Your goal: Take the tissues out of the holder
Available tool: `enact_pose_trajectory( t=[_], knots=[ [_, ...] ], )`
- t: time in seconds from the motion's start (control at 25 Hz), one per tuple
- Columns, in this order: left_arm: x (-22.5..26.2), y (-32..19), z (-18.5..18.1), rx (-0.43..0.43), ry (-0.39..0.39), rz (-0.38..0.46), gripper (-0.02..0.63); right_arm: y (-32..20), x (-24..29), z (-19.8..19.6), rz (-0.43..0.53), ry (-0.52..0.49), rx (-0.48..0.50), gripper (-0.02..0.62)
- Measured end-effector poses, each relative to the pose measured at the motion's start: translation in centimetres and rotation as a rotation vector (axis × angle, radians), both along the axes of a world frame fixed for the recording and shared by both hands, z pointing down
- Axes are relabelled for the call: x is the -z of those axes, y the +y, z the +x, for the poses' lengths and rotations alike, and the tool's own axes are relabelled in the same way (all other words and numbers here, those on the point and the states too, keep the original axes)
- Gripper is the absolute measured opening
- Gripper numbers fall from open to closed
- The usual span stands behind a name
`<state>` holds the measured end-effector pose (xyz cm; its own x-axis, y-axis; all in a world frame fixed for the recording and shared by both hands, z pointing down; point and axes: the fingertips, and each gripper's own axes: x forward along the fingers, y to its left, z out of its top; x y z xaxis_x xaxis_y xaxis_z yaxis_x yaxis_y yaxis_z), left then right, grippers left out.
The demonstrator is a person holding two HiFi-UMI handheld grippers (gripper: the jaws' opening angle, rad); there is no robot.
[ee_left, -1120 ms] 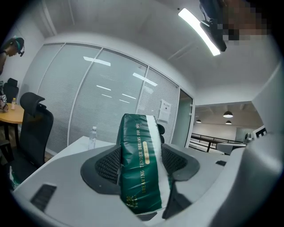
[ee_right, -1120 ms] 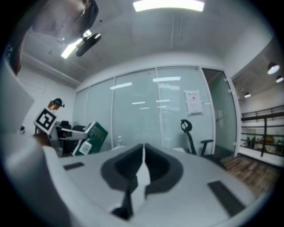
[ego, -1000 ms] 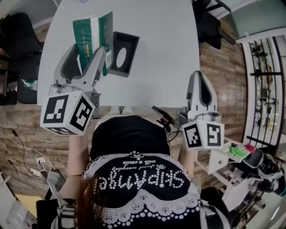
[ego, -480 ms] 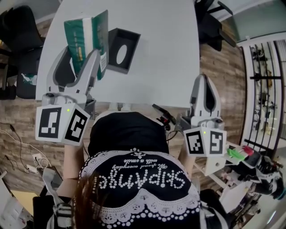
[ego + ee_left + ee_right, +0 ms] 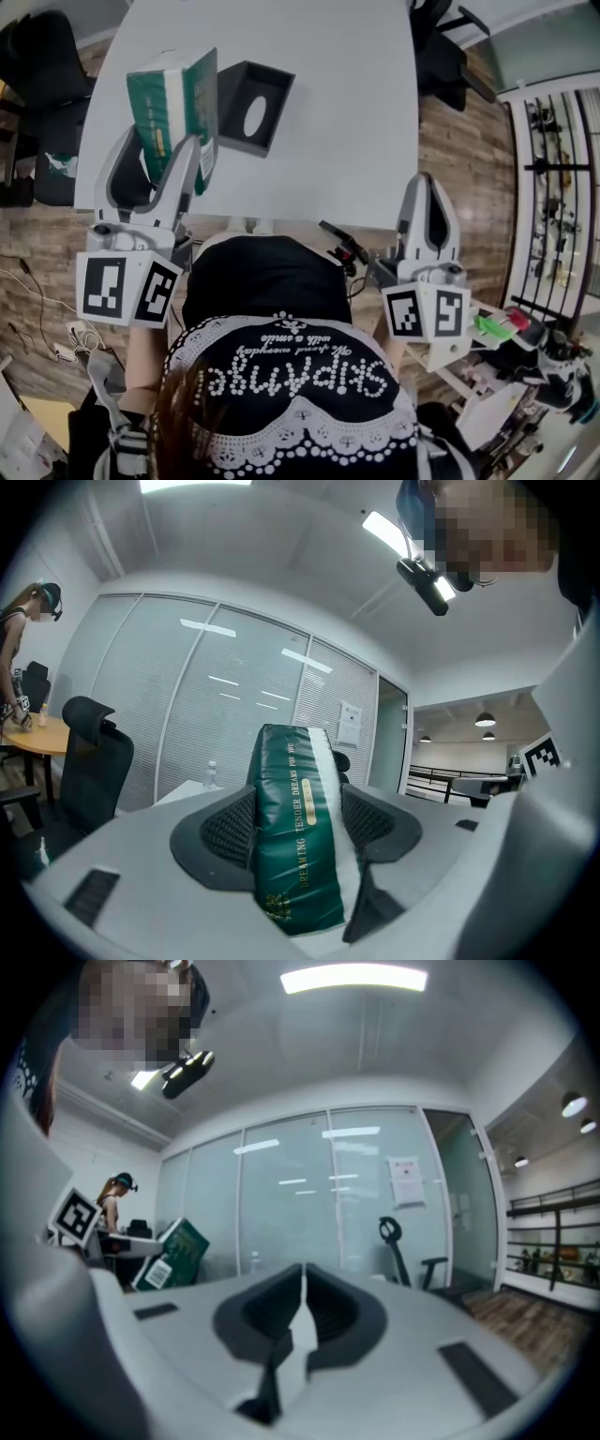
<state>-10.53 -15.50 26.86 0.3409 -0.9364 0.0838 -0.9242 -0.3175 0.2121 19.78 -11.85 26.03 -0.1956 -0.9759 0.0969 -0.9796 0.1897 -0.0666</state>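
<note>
My left gripper is shut on a green tissue pack with a white stripe and holds it upright above the white table. In the left gripper view the pack stands between both pads, and the gripper presses on its sides. The dark grey holder lies on the table just right of the pack, with its oval slot facing up and nothing in it. Over the table's near edge, my right gripper has its jaws together, with nothing held. The right gripper view also catches the pack at its far left.
Black office chairs stand at the table's left and far right. A shelf rack lines the right wall. Glass partitions enclose the room, and a person stands at a wooden table far left. A bottle sits at the table's far end.
My left gripper has lifted the tissue pack and drawn it left, away from the holder and nearer to me. My right gripper has dropped back slightly.
</note>
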Motion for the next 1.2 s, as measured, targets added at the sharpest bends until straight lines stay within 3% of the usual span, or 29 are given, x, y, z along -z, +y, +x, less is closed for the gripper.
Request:
enact_pose_trajectory(
  t=[1.2],
  knots=[
    [-1.9, 2.2, -0.3, 0.004, -0.024, -0.002, 0.310, 1.2, -1.9, 0.3, -0.052, -0.016, -0.016, 0.037]
  ],
)
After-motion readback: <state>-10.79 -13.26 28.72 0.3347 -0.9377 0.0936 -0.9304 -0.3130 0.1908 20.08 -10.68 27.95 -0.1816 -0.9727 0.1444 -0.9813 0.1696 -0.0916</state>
